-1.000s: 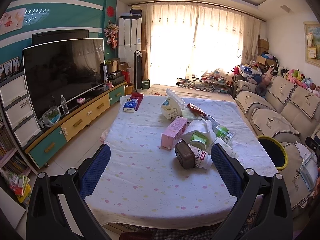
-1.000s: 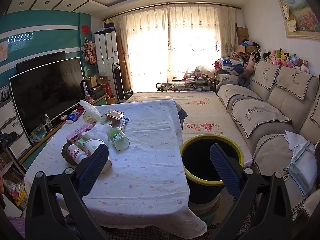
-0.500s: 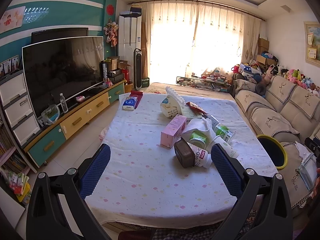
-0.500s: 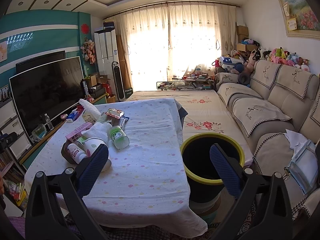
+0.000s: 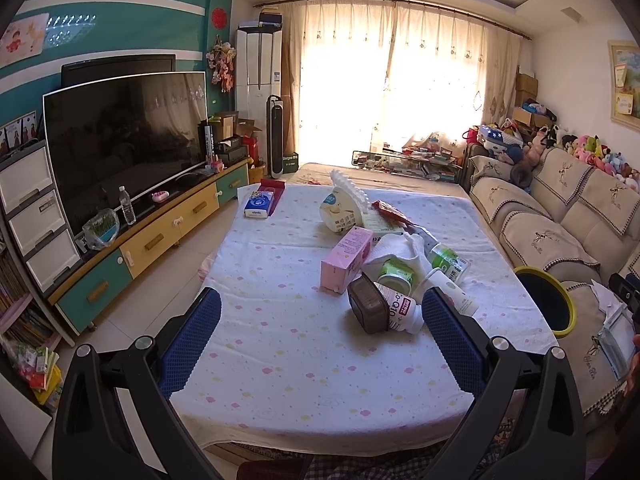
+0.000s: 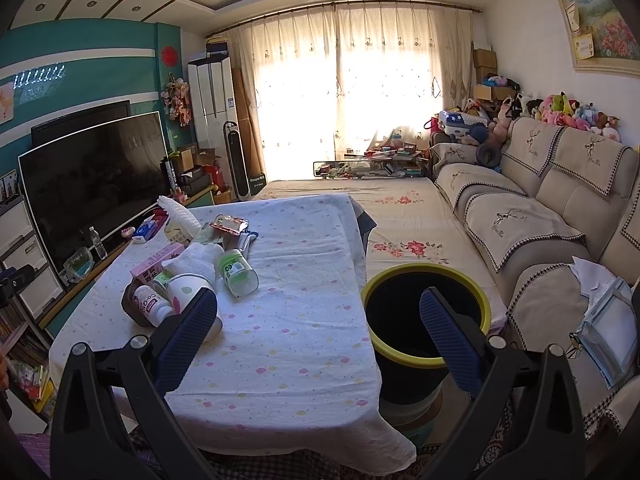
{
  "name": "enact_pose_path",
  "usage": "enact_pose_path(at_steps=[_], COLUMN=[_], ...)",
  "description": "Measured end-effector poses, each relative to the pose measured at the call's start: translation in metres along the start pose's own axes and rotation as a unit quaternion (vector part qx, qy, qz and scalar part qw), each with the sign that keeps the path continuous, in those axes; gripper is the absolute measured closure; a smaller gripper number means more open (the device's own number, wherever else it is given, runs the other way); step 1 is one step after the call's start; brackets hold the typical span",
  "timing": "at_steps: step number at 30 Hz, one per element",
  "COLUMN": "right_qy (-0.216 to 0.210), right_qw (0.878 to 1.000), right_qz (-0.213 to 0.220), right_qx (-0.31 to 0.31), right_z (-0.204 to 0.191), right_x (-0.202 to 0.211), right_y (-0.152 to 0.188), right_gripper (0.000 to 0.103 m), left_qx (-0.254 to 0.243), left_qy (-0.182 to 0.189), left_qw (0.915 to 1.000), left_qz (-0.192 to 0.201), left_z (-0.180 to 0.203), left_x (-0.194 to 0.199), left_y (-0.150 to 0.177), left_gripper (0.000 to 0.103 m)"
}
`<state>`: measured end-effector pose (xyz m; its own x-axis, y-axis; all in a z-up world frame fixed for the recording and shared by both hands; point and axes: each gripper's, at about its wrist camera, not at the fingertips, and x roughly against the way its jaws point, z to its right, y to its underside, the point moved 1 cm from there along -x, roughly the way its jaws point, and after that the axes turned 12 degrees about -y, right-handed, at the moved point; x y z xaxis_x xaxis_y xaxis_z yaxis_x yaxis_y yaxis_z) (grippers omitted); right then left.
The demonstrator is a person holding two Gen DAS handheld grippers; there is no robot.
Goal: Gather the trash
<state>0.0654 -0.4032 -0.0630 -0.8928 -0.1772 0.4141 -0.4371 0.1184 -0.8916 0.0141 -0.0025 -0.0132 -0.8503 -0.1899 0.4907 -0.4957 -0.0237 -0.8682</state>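
A heap of trash lies on the cloth-covered table (image 5: 280,352): a pink carton (image 5: 346,258), a white bottle with a brown cap (image 5: 382,308), green-labelled bottles (image 5: 448,258), a crumpled white cloth (image 5: 394,246) and a red wrapper (image 5: 390,210). The same heap shows at the left in the right wrist view, with a green-labelled bottle (image 6: 236,272) nearest the middle. A black bin with a yellow rim (image 6: 426,320) stands on the floor right of the table. My left gripper (image 5: 320,332) is open, short of the heap. My right gripper (image 6: 318,332) is open over the table's right edge, its right finger in front of the bin.
A television (image 5: 124,136) on a low cabinet (image 5: 160,236) runs along the left wall. A beige sofa (image 6: 552,216) lines the right side, with a plastic pouch (image 6: 608,332) on its near seat. A blue tissue pack (image 5: 259,204) lies at the table's far left corner.
Both views have drifted very slightly closer to the table. Nothing on the table has moved and both grippers stay open.
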Motion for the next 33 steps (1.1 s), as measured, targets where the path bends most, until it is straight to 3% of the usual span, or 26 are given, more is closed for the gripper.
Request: enact_pose_path(at_steps=[33], right_qy=[-0.002], right_qw=[1.000], right_qz=[-0.016], right_qx=[-0.003], right_z=[0.001], right_x=[-0.014], right_y=[0.016], right_gripper=[0.006], left_qx=[-0.005], left_qy=[-0.011], left_qw=[0.9999], left_qz=[-0.007], left_z=[-0.004], left_x=[-0.012], left_y=[0.005], left_gripper=[0.004])
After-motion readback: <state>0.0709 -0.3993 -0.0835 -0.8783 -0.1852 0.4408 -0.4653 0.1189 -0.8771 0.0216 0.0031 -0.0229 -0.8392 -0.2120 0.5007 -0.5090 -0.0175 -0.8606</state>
